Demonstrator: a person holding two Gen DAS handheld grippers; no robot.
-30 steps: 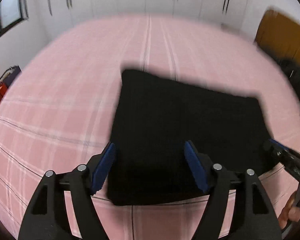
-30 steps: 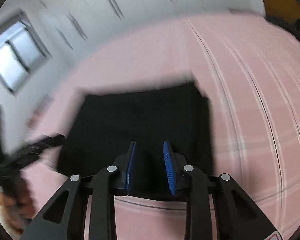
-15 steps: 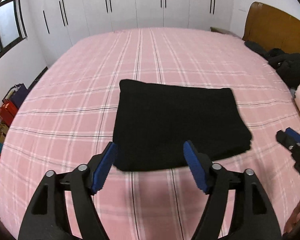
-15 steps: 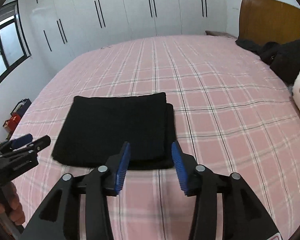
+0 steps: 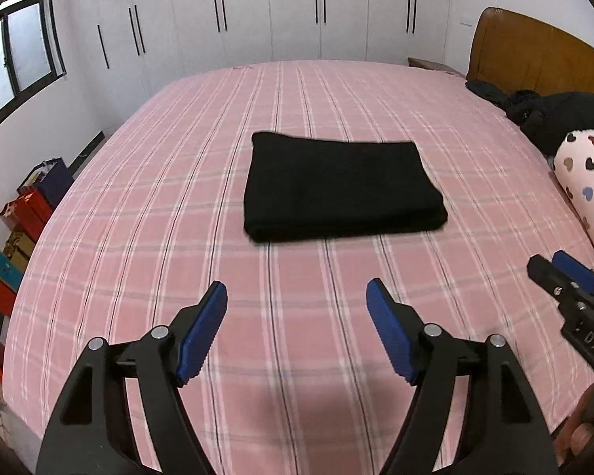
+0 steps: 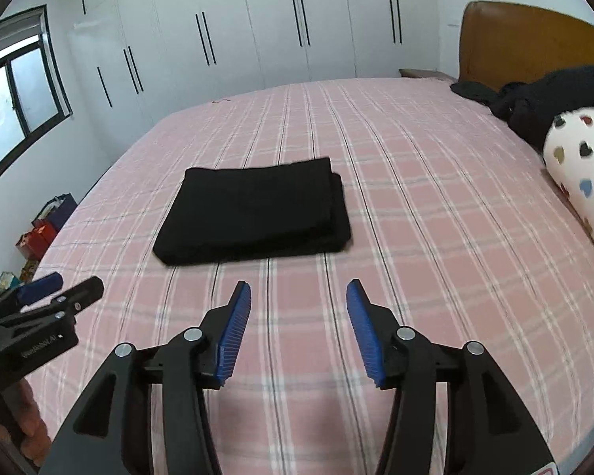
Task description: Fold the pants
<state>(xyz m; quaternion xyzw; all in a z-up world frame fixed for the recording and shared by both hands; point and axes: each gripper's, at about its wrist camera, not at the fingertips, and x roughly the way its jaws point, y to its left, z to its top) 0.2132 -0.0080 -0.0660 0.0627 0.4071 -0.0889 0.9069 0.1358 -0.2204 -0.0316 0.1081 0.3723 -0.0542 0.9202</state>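
The black pants [image 5: 340,186] lie folded into a flat rectangle in the middle of the pink plaid bed [image 5: 178,237]. They also show in the right wrist view [image 6: 253,213], with layered edges on the right side. My left gripper [image 5: 297,297] is open and empty, held above the bed well in front of the pants. My right gripper [image 6: 299,295] is open and empty, also short of the pants. Each gripper shows at the edge of the other's view: the right gripper [image 5: 566,277] and the left gripper [image 6: 47,293].
A heart-print pillow [image 5: 586,182] and a pile of dark clothes [image 5: 550,114] lie at the right by the wooden headboard [image 5: 534,55]. White wardrobes [image 5: 297,12] line the far wall. Boxes and bags [image 5: 19,217] stand on the floor at the left.
Both grippers have pulled back from the folded pants toward the near edge of the bed. The right gripper's jaws have opened wider. The pants stay flat on the bed.
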